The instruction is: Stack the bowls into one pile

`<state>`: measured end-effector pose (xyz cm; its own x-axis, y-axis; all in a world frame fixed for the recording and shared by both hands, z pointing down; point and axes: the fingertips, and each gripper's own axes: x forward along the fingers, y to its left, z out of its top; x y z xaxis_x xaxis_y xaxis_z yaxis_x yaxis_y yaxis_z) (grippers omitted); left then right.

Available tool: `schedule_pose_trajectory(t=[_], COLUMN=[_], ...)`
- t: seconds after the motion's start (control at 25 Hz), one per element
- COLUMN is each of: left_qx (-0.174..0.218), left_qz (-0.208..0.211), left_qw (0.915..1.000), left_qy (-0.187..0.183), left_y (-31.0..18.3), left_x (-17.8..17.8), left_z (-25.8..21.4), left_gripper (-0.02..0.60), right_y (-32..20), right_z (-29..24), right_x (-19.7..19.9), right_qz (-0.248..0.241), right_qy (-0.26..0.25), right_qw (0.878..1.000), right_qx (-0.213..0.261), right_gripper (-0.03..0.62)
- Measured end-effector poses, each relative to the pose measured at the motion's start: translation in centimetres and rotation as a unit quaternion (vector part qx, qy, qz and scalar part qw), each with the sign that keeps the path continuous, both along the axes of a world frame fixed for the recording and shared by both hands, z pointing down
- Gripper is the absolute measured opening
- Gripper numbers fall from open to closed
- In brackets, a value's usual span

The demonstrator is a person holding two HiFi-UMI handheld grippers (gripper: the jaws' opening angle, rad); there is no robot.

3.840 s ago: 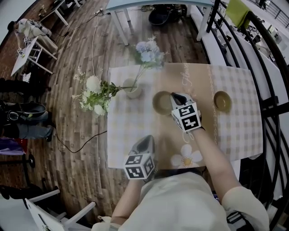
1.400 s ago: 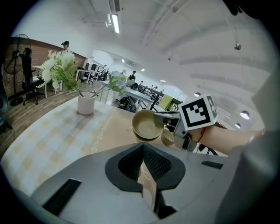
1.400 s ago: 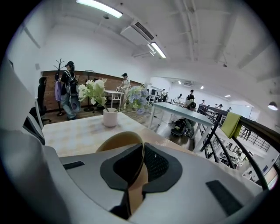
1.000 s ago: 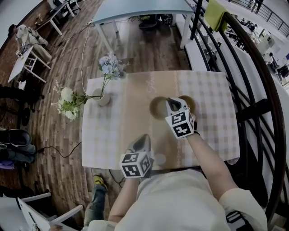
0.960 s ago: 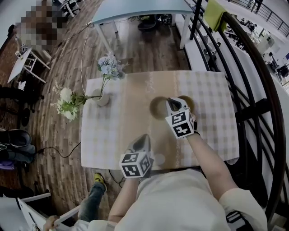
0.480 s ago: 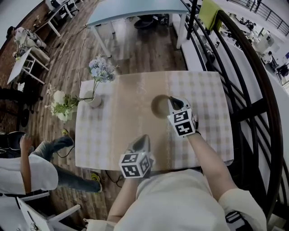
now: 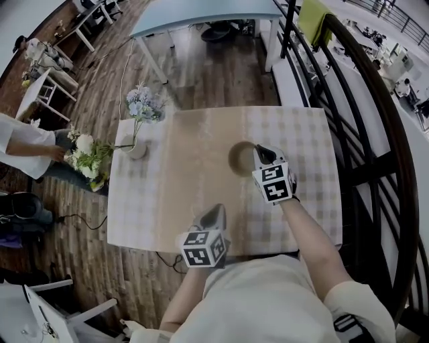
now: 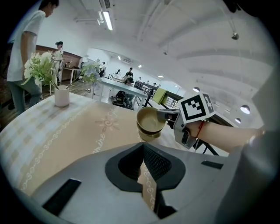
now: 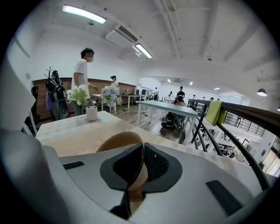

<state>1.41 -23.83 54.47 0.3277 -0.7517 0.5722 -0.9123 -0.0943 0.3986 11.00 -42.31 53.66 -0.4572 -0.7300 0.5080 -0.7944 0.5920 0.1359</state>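
Note:
Two tan bowls form one pile on the table. The upper bowl sits in or just over the lower bowl; whether it rests there is unclear. In the head view only the top bowl shows. My right gripper is shut on that bowl's right rim, and the bowl wall runs between its pads in the right gripper view. My left gripper hangs near the table's front edge, shut and empty, well short of the bowls.
A white vase with flowers stands at the table's far left corner. A person stands on the floor beside it. A black railing runs along the right. Another table stands beyond.
A second bowl showed just right of my right gripper a second ago; now only one pile shows. A person has walked up to the flowers. My left gripper has hardly moved.

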Motion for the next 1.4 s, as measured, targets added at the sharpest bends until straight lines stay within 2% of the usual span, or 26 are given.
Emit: schedule_pose_trajectory(t=[0.12,0.32,0.6,0.84,0.96,1.4], left_qx=[-0.004,-0.009,-0.013,-0.010,-0.008,0.007], left_qz=[-0.003,-0.013,-0.029,-0.043,-0.047,-0.049], left_qw=[1.0000,0.9999,0.9995,0.9990,0.9988,0.9987], left_qy=[-0.003,-0.004,-0.006,-0.009,-0.011,-0.013], left_y=[-0.1,-0.2,-0.4,-0.3,-0.4,-0.1], left_x=[1.6,1.2,2.5,3.0,3.2,4.5], left_z=[0.2,0.7,0.8,0.7,0.6,-0.2], left_gripper=[0.005,0.005,0.005,0.005,0.005,0.005], right_y=[-0.6,-1.4,-1.8,-2.0,-1.8,0.8], right_z=[0.8,2.1,3.4,3.5,3.3,1.8], right_x=[1.7,1.4,2.6,3.1,3.2,5.2], right_qz=[0.004,0.005,0.000,-0.005,-0.011,-0.020], right_qy=[-0.008,-0.018,-0.014,-0.011,-0.018,-0.031], right_qw=[1.000,0.999,0.999,0.999,0.999,0.999], right_qx=[-0.010,-0.028,-0.040,-0.039,-0.039,-0.028], right_gripper=[0.012,0.014,0.015,0.028,0.054,0.055])
